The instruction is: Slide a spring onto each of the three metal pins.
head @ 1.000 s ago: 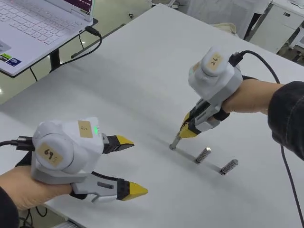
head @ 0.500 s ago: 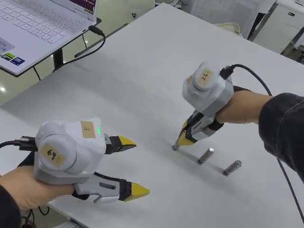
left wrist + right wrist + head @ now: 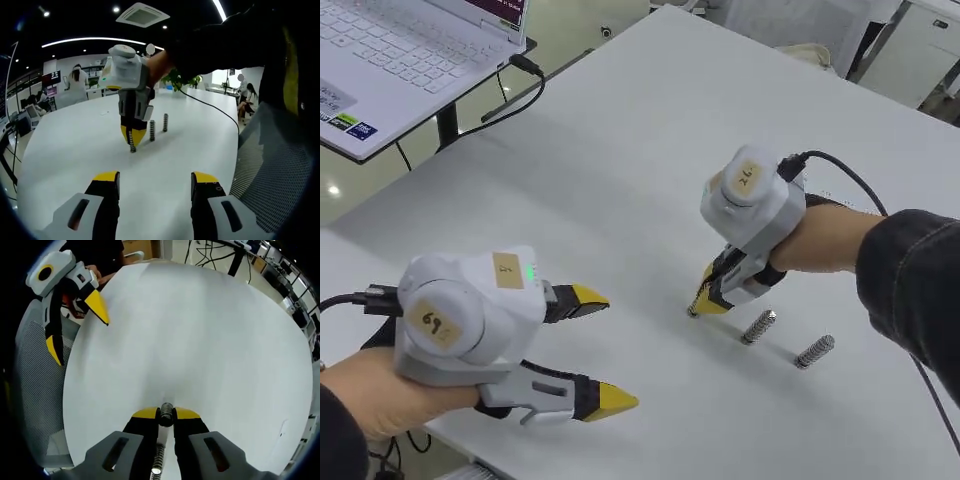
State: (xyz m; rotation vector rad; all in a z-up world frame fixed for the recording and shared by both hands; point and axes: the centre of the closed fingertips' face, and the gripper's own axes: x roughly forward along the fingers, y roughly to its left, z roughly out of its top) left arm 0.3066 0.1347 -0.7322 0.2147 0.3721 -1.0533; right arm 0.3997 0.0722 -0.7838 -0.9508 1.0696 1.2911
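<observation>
On the white table [image 3: 620,170], my right gripper [image 3: 705,303] points down at a metal pin [image 3: 692,313] and is shut on a spring, its yellow tips almost at the table top. In the right gripper view the spring [image 3: 166,416] sits pinched between the shut jaws of that gripper [image 3: 166,413]. To its right stand two more pins, each wearing a spring [image 3: 757,326] [image 3: 813,351]. My left gripper [image 3: 600,348] hovers open at the near left with nothing in it. Its own view shows its gripper [image 3: 155,179] open, the right gripper [image 3: 131,136] ahead and the spring [image 3: 132,146] under it.
An open laptop [image 3: 410,50] stands on a stand beyond the table's far left edge, with a black cable [image 3: 510,95] hanging from it. The right gripper's cable [image 3: 840,170] trails over the table. The left gripper [image 3: 77,335] shows open in the right gripper view.
My right gripper has moved down along the pin with the spring, so its tips now sit near the table. The left gripper has stayed put and open.
</observation>
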